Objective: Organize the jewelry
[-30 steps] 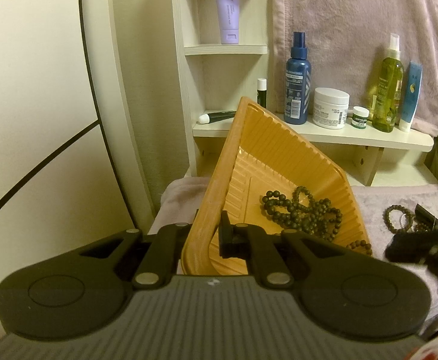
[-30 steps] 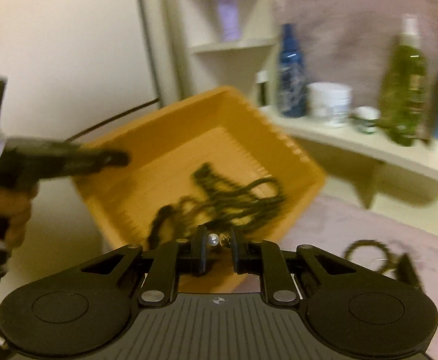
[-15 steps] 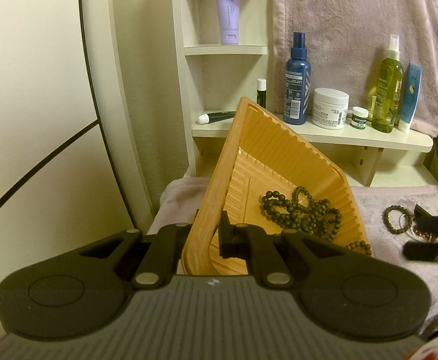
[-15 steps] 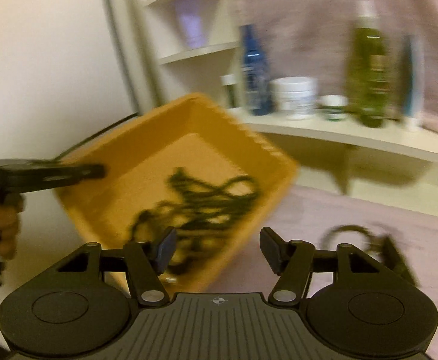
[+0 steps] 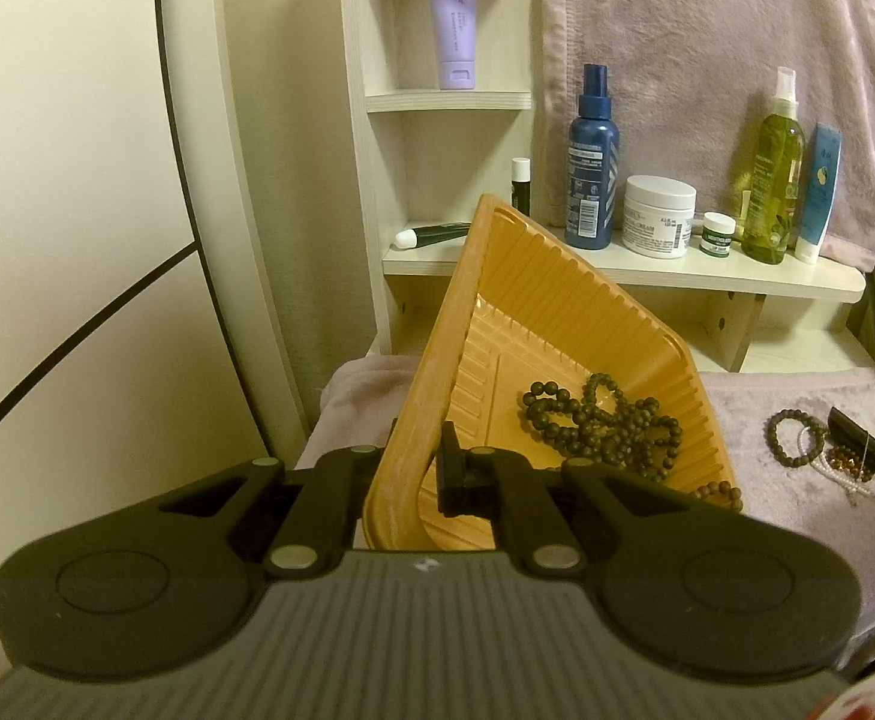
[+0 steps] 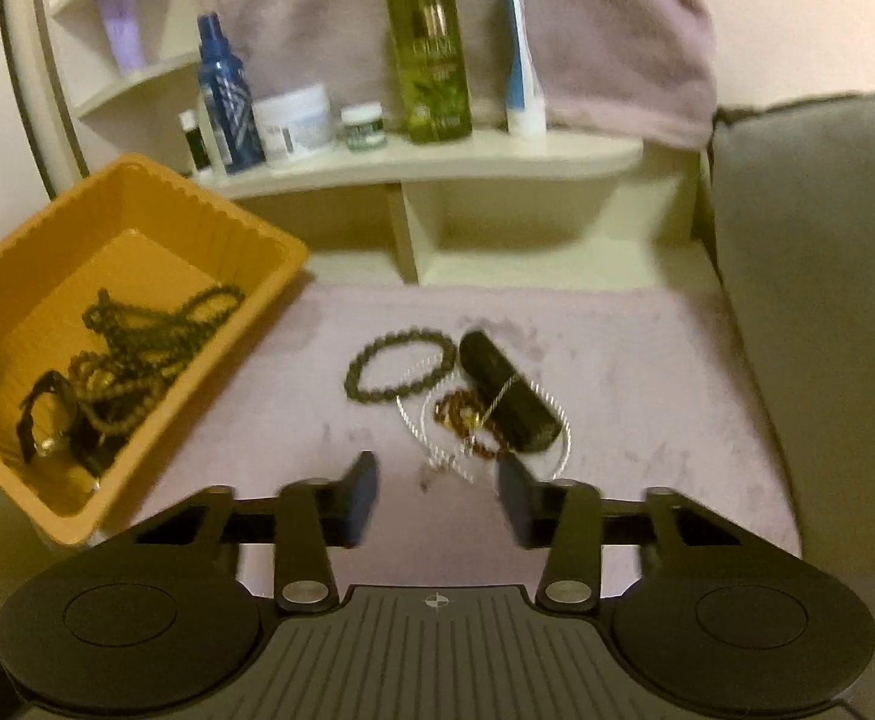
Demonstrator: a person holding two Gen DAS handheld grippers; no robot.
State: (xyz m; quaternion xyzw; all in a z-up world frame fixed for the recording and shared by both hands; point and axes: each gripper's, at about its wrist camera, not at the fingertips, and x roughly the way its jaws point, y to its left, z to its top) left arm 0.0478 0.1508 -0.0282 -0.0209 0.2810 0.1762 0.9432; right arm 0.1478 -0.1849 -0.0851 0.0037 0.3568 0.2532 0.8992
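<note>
My left gripper (image 5: 413, 468) is shut on the near rim of the orange tray (image 5: 527, 300) and holds it tilted up on one side. Dark bead strands (image 5: 599, 420) lie in its low corner, with a watch (image 6: 47, 420) beside them. My right gripper (image 6: 437, 498) hovers low over the pink mat (image 6: 647, 360). Its jaws are closing with nothing pressed between them. Just ahead of its tips lies a silver chain (image 6: 413, 420), tangled with a brown bead bracelet (image 6: 458, 414) and a black tube (image 6: 509, 399). A green bead bracelet (image 6: 401, 369) lies beyond.
A white shelf (image 6: 437, 162) at the back carries a blue spray bottle (image 6: 224, 114), a white jar (image 6: 293, 120), a green bottle (image 6: 428, 54) and a tube. A pink towel hangs behind it. A grey cushion (image 6: 815, 300) borders the mat on the right.
My right gripper swung from over the tray to the right and down over the jewelry on the mat, and its jaws came apart. The left gripper and the tilted tray stayed put.
</note>
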